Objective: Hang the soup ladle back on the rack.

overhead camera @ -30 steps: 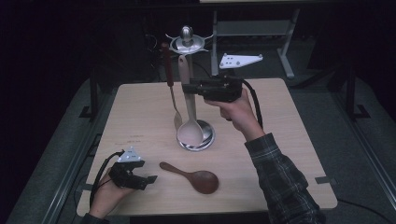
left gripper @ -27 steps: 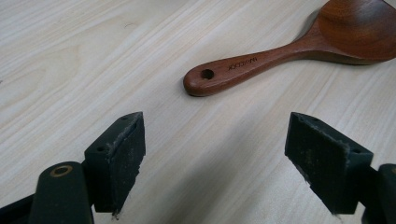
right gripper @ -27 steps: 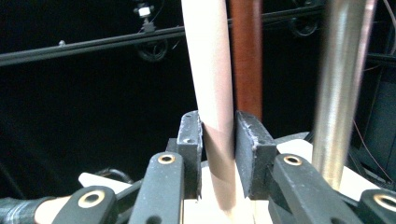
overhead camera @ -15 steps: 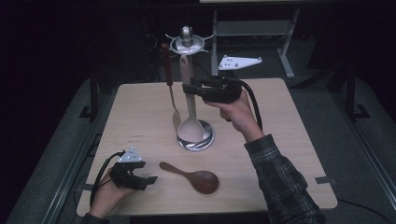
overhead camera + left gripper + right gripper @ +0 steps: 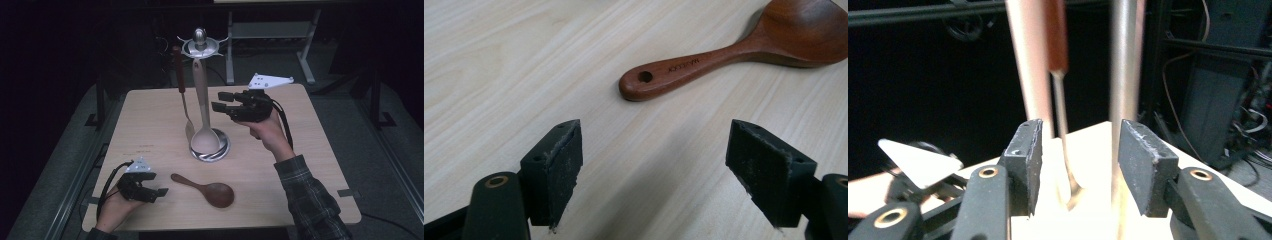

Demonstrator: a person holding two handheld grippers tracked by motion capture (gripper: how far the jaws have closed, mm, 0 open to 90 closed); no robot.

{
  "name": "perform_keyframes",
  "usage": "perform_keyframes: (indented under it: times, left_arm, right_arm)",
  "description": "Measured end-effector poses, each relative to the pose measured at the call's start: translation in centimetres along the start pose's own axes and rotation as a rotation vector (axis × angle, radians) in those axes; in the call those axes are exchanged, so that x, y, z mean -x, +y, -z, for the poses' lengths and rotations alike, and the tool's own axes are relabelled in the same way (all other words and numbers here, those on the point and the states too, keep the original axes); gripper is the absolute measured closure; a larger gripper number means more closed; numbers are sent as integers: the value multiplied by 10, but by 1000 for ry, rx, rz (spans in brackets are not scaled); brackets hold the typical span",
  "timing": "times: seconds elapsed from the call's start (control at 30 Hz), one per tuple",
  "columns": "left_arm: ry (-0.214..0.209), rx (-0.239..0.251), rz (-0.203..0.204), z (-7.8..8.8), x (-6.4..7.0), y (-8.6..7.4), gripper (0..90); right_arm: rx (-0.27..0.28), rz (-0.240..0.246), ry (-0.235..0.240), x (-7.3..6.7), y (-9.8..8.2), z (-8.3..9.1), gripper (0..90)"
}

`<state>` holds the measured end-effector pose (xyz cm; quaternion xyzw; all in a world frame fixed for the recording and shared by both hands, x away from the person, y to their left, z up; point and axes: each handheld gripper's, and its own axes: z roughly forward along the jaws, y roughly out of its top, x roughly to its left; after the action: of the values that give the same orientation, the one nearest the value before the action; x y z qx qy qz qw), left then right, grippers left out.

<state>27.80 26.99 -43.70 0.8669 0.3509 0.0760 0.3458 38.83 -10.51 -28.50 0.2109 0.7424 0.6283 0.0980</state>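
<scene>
From the high view, a metal rack (image 5: 200, 45) stood on the middle of the table (image 5: 320, 150), built so that utensils hang by their handle ends. A pale ladle (image 5: 202, 95) hung from it with its bowl down against the round base, and a slim red-handled utensil (image 5: 181, 95) hung beside it. The right tongs (image 5: 218, 101) pointed at the ladle's handle from just beside it; their jaws had just been opening, with nothing between them, which reads as a release once the ladle was hooked on. A dark wooden spoon (image 5: 207, 189) lay flat on the near part of the table, probably next to hang. The left tongs (image 5: 159, 194) rested close to its handle end.

In the left gripper view, those 2 jaws stood wide apart and bare, aimed at the spoon's handle (image 5: 674, 75), whose end hole suits the hooks.

In the right gripper view, the jaws stood apart, with the ladle's handle (image 5: 1030, 60) and the rack's pole (image 5: 1127, 60) beyond them, untouched.
</scene>
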Motion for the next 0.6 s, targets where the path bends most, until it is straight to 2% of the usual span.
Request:
perform_keyframes:
  times: [0.1, 0.13, 0.27, 0.3, 0.43, 0.6]
  left_arm:
    - [7, 10, -5, 1, -1, -3, 227]
    - [5, 14, 7, 1, 0, -4, 227]
    - [15, 29, 2, 3, 4, -7, 227]
    - [16, 21, -7, 3, 4, -8, 227]
    - [19, 37, -3, 4, 8, -11, 227]
    - [20, 47, -7, 5, 9, -11, 227]
  right_arm:
    - [-22, -6, -27, 8, -11, 0, 522]
    - [-36, -11, -40, 14, -19, -2, 525]
    - [-57, -22, -41, 24, -32, -6, 530]
    - [-96, -18, -53, 30, -39, -11, 529]
    - [-101, -30, -49, 37, -51, -17, 537]
    - [-149, -39, -46, 47, -74, -32, 538]
